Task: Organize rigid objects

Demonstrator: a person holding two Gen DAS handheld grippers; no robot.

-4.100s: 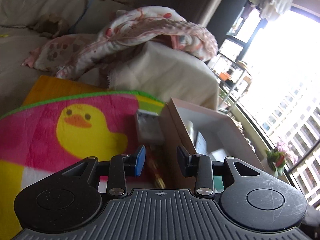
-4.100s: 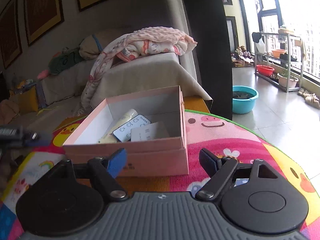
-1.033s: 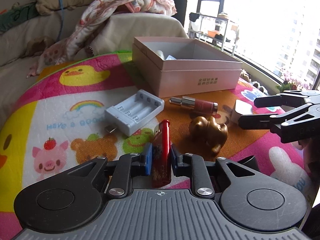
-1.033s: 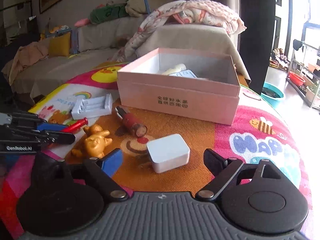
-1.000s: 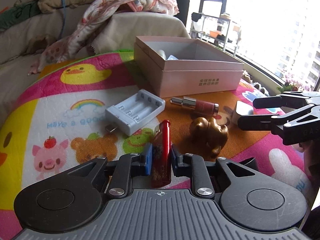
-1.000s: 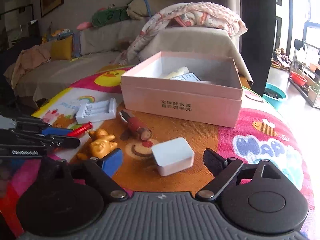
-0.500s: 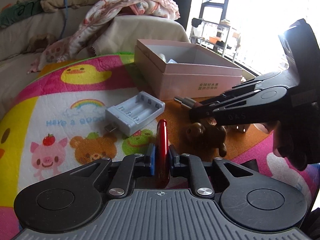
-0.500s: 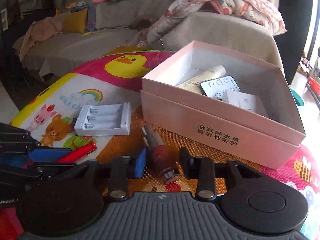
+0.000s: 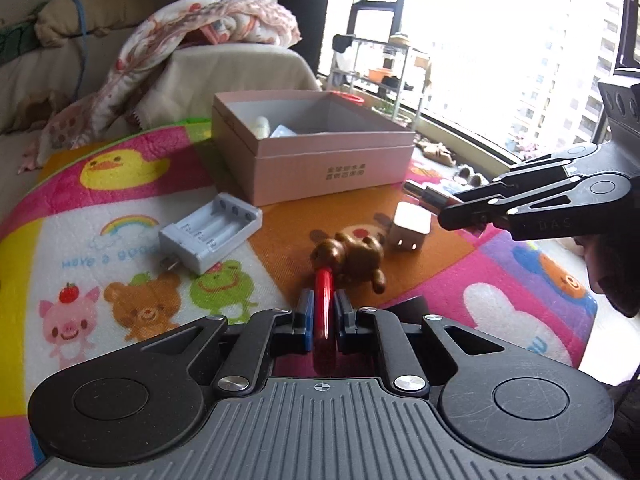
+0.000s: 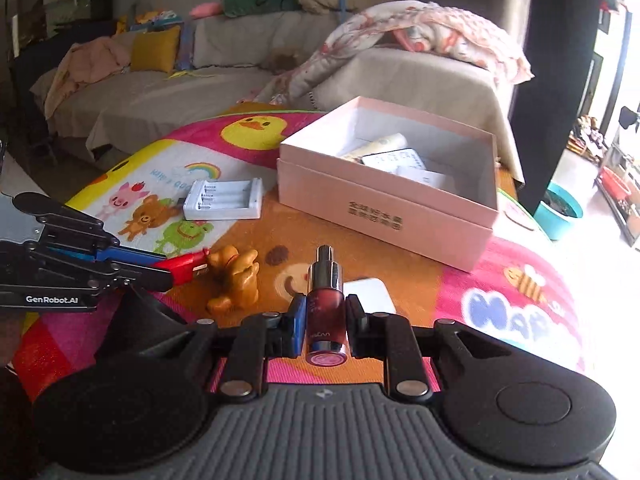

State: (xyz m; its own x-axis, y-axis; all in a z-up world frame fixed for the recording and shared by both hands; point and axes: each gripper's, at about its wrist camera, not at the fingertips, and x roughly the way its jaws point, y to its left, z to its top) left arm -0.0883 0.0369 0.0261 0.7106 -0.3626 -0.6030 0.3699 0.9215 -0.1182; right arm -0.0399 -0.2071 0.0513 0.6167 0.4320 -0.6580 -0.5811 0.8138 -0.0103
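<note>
At the far left of the mat (image 10: 160, 152), the white battery charger (image 10: 224, 199) lies on the cartoon-animal print, near the front left corner of the pink box (image 10: 384, 216). Just in front of it, the left gripper (image 9: 321, 312) has its jaws closed narrow on a red lighter (image 9: 323, 312), which stands on edge between the blue pads with its tip pointing toward the gold bear figurine (image 9: 352, 254); in the right wrist view the lighter's tip sits just beside the figurine, and whether they touch cannot be told. The figurine lies on the orange part of the mat. To its right sits the white plug adapter (image 9: 409, 227), prongs facing the left camera. Farther right, the right gripper (image 10: 325, 316) is clamped on a dark red bottle (image 10: 325, 300), gripping its body with the silver neck pointing away toward the box; the bottle appears lifted clear of the mat, above the adapter. The pink box stands open behind all these, holding a cream tube (image 10: 376, 145), a blister pack (image 10: 394, 160) and a white card (image 10: 424, 178). A couch with a floral blanket (image 10: 416, 36) lies beyond.
</note>
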